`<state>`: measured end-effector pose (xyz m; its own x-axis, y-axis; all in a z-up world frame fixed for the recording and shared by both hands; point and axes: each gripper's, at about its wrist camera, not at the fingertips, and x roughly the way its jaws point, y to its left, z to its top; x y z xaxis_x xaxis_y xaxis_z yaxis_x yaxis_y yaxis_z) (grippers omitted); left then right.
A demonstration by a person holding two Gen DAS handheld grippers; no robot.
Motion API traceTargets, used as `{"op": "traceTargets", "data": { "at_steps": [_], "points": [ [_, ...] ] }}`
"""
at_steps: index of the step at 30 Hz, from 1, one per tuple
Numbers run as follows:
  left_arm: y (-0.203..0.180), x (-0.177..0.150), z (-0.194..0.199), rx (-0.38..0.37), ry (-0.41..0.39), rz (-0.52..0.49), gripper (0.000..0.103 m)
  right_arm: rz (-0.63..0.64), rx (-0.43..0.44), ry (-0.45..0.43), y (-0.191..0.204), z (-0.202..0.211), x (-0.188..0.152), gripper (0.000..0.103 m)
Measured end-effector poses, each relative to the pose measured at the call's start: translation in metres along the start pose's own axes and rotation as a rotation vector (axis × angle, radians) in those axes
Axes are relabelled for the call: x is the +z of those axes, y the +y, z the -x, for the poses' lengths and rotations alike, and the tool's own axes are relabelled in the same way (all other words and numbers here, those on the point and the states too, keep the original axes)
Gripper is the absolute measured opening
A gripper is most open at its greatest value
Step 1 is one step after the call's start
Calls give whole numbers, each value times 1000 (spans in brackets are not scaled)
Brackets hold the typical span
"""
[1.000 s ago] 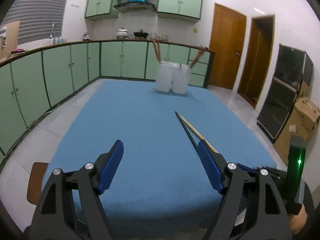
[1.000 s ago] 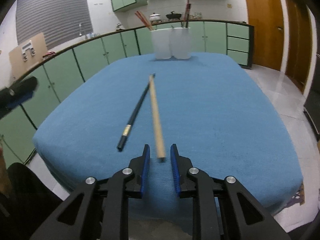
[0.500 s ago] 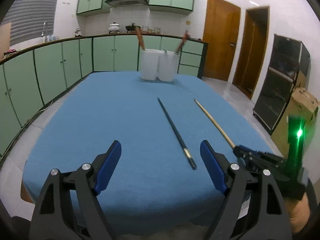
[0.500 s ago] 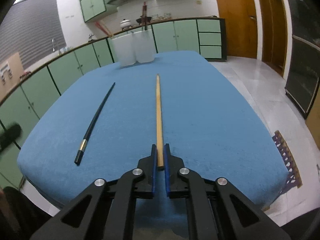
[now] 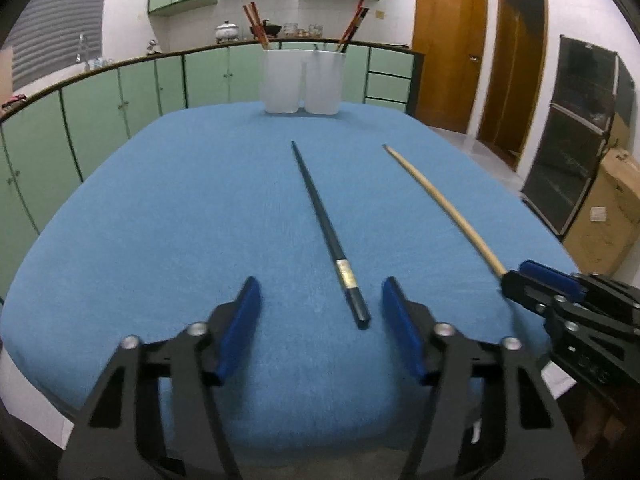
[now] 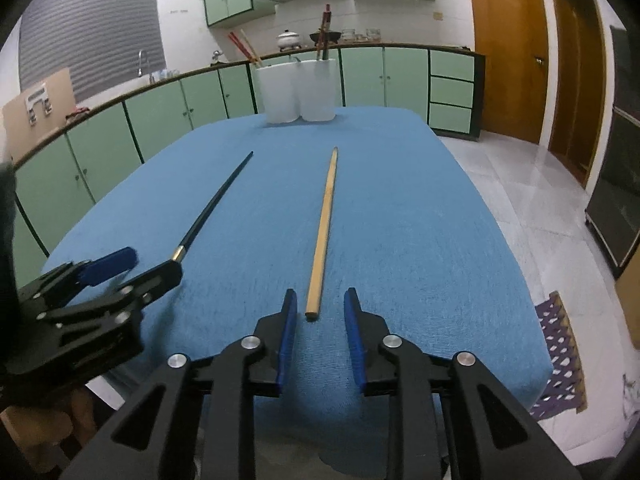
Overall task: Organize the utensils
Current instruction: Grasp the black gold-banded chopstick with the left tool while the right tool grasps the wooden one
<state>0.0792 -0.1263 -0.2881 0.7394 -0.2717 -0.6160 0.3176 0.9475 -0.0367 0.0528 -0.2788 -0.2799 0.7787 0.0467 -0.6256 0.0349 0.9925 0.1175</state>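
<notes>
A black chopstick [image 5: 321, 216] [image 6: 218, 200] lies lengthwise on the blue table [image 5: 160, 200]. Its near end rests between the fingers of my left gripper [image 5: 320, 292], closer to the right pad. Those jaws are closing, and neither pad touches it. To its right lies a wooden chopstick [image 5: 442, 198] [image 6: 325, 220]. Its near end sits just inside my right gripper [image 6: 320, 300], whose jaws are opening with a gap on both sides. Two white cups [image 5: 280, 80] [image 5: 324, 80] holding chopsticks stand at the table's far edge.
Green cabinets [image 5: 100, 120] run along the left and behind the table. Wooden doors [image 5: 448, 48], a black cabinet [image 5: 576, 152] and a cardboard box [image 5: 608, 216] stand to the right. A purple mat [image 6: 560, 352] lies on the floor by the table's right side.
My left gripper came forward and down over the black chopstick's end, its jaws narrower. The right gripper, shut on the wooden chopstick a moment ago, has opened. The chopsticks now lie apart.
</notes>
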Motion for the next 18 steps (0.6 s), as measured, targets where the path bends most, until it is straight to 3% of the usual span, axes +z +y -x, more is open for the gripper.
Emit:
{"op": "traceTargets", "data": {
  "at_steps": [3, 5, 8, 11, 18],
  "points": [
    [-1, -1, -1, 11, -25, -10, 41, 36, -15, -14, 5, -3, -1, 26],
    [-2, -2, -2, 4, -35, -10, 23, 46, -21, -28, 7, -3, -3, 26],
    [-4, -1, -3, -13, -44, -2, 7, 73, -47, -56, 11, -7, -5, 24],
    [2, 1, -4, -35, -42, 18, 6, 75, -53, -53, 13, -9, -4, 9],
    [11, 19, 16, -55, -69, 45, 6, 10, -22, -70, 6, 13, 10, 7]
  ]
}}
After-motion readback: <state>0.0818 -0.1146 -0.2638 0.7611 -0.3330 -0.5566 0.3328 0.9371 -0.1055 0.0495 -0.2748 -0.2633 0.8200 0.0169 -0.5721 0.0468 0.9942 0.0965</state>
